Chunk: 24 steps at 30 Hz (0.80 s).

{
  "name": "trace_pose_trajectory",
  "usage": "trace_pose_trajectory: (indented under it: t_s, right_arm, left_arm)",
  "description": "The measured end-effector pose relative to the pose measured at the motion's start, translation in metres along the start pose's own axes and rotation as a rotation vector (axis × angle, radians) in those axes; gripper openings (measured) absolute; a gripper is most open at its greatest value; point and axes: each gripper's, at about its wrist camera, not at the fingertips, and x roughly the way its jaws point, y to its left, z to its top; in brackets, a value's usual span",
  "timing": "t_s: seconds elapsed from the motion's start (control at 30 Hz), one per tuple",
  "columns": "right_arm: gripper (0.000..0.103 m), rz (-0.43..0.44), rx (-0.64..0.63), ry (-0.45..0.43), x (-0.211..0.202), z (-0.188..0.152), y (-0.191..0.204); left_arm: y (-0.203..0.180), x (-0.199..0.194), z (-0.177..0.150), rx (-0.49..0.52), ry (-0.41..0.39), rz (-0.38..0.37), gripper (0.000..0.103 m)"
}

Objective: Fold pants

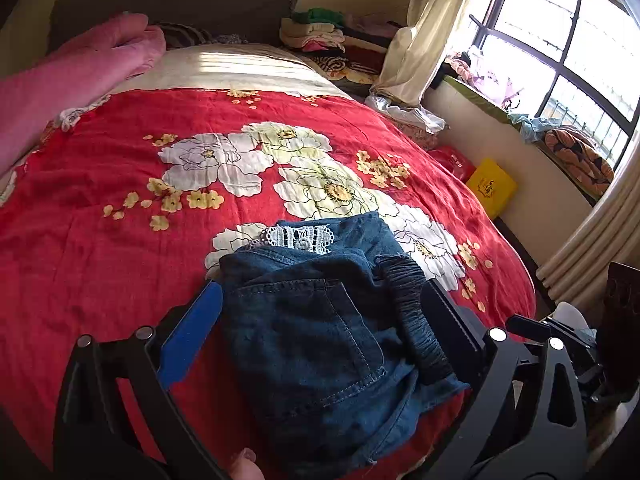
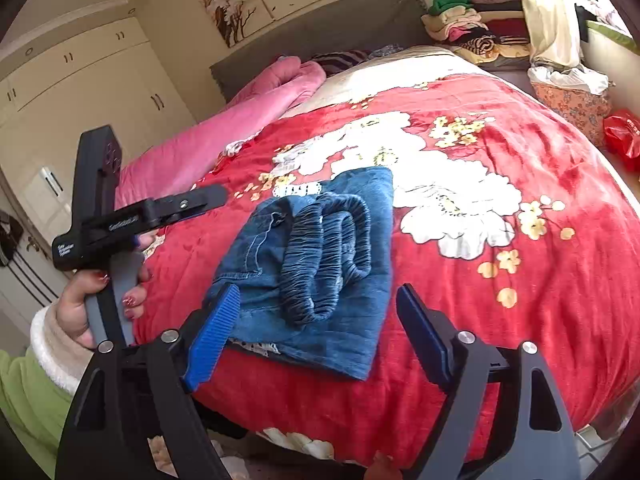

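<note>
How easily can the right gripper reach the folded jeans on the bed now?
Probably easily. The right gripper is open just in front of the jeans, with nothing between them; its left finger already overlaps their near edge. The left gripper straddles the jeans, open.

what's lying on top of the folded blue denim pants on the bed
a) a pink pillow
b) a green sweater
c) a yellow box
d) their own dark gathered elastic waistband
d: the dark gathered elastic waistband curls across the top of the folded blue denim pants on the red floral bedspread, while both claws, left claw and right claw, sit open around the bundle.
</note>
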Motion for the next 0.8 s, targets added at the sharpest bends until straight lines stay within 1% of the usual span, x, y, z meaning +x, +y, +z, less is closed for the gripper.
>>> trace_pose_trajectory:
  t_s: [0.27,0.5,0.63,0.8]
  right_arm:
    - [0.091,-0.052,0.019,-0.030,-0.009,0.005,-0.010]
    - [0.092,-0.098,0.044,-0.011,0.005,0.006,-0.019]
    - [0.092,-0.104,0.060,-0.001,0.010,0.004,-0.023]
    - [0.092,-0.104,0.062,0.002,0.009,0.001,-0.024]
  left_arm:
    - [-0.004,-0.008,-0.011,0.003,0.010,0.015,0.093]
    - [-0.002,0.000,-0.026,0.009,0.039,0.038,0.093]
    - [0.003,0.006,-0.033,-0.006,0.053,0.047,0.093]
    - [0.005,0.004,-0.041,-0.021,0.059,0.041,0.093]
